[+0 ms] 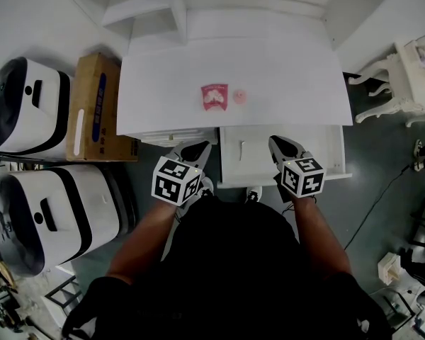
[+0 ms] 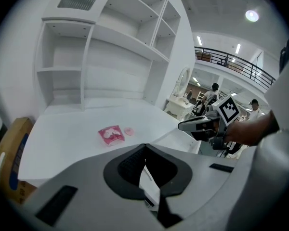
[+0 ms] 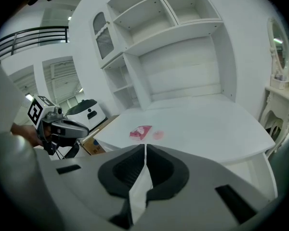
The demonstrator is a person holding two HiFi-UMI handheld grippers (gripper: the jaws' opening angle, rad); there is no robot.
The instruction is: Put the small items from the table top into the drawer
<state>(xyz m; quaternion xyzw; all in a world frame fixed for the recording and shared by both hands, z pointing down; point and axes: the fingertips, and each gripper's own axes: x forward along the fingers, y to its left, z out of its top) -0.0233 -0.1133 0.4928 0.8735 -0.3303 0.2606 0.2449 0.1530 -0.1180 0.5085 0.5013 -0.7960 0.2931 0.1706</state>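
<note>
Our left hand-held gripper (image 1: 197,149) and right hand-held gripper (image 1: 283,146) hover empty, jaws together, at the near edge of the surface (image 1: 283,76). The red packet (image 1: 214,96) and pink disc (image 1: 239,96) lie ahead mid-surface, nearer the left; the open drawer (image 1: 319,154) sits below the right

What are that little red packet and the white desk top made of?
The red packet looks like thin plastic film, flat with white print, though too small to be sure. The desk top seems painted or laminated board: smooth, evenly white.
</note>
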